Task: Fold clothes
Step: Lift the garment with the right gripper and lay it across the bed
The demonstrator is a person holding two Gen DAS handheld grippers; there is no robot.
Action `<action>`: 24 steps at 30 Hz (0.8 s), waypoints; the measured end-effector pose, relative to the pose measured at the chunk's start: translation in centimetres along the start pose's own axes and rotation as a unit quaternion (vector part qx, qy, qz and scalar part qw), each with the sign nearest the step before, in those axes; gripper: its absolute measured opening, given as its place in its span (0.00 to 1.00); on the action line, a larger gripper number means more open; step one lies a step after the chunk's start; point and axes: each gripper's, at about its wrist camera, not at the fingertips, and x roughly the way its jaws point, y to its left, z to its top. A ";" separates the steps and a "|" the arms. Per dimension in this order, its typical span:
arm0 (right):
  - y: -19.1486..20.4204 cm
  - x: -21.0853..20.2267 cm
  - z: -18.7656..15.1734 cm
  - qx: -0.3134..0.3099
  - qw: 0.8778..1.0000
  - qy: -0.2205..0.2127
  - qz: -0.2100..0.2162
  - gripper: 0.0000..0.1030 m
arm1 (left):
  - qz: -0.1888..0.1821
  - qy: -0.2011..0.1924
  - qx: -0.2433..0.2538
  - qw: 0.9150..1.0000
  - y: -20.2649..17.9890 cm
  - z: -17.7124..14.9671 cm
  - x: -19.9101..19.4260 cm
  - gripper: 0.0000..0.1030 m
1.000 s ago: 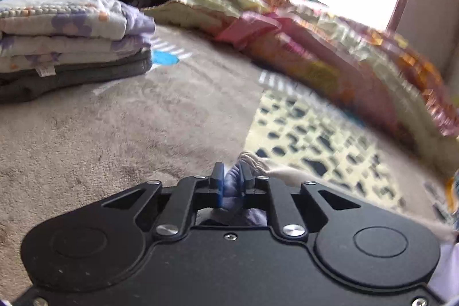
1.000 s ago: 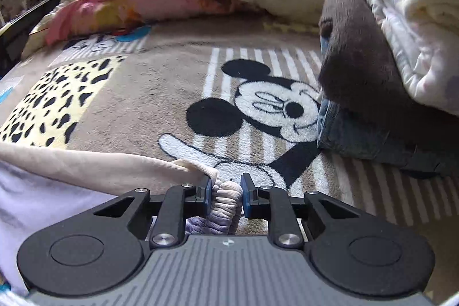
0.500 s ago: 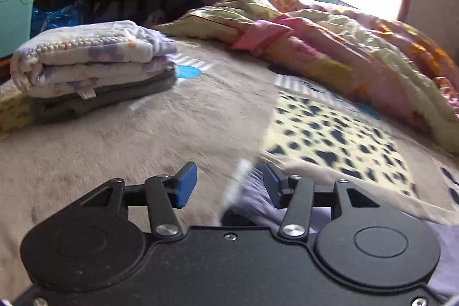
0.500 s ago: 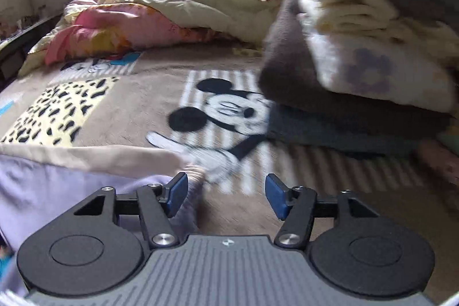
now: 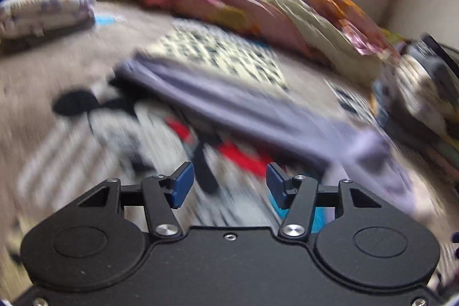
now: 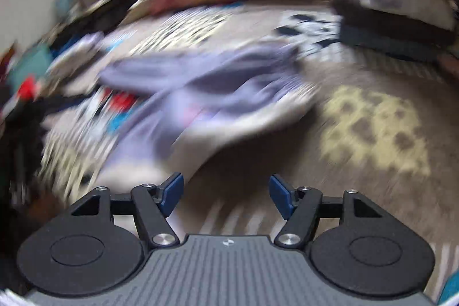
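Note:
A lavender garment (image 5: 243, 105) lies folded in a long band across the cartoon-print blanket, blurred by motion. In the right wrist view the garment (image 6: 195, 82) lies ahead and left of the fingers, with a pale underside showing. My left gripper (image 5: 229, 185) is open and empty, above the blanket just short of the garment. My right gripper (image 6: 226, 189) is open and empty, raised above the blanket near the garment's edge.
A stack of folded clothes (image 5: 43, 10) sits at the far left. Another folded stack (image 6: 398, 13) sits at the far right. A crumpled pink and yellow quilt (image 5: 258, 5) runs along the back. Dark furniture (image 6: 94, 7) stands beyond the bed at left.
Both grippers let go of the lavender garment, opened wider and pulled back and up. The garment now lies on the blanket. Both views swing fast and blur.

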 end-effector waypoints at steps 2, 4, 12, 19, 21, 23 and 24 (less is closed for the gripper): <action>2.4 0.0 -1.7 -0.051 0.998 0.023 0.002 0.67 | -0.014 0.014 0.000 1.000 -1.1 -1.7 -0.9 0.53; 4.1 0.6 -3.0 -0.087 0.995 0.049 -0.001 0.69 | -0.033 0.028 -0.009 0.999 -1.9 -3.1 -1.8 0.53; 4.1 2.8 -4.7 0.005 0.998 0.060 0.012 0.40 | -0.132 0.093 -0.059 0.985 -4.3 -7.8 -4.4 0.54; 2.6 2.8 -6.3 0.189 0.968 0.070 0.147 0.13 | -0.241 0.182 -0.138 0.943 -5.1 -12.2 -5.1 0.54; 2.4 3.2 -7.3 0.267 0.936 0.055 0.223 0.13 | -0.251 0.182 -0.167 0.936 -4.5 -12.5 -5.5 0.54; 2.7 3.7 -7.9 0.331 0.899 0.037 0.284 0.13 | -0.254 0.166 -0.204 0.931 -3.3 -12.3 -6.1 0.54; 3.4 4.0 -7.6 0.346 0.887 0.030 0.304 0.13 | -0.252 0.154 -0.225 0.928 -2.4 -12.1 -6.4 0.54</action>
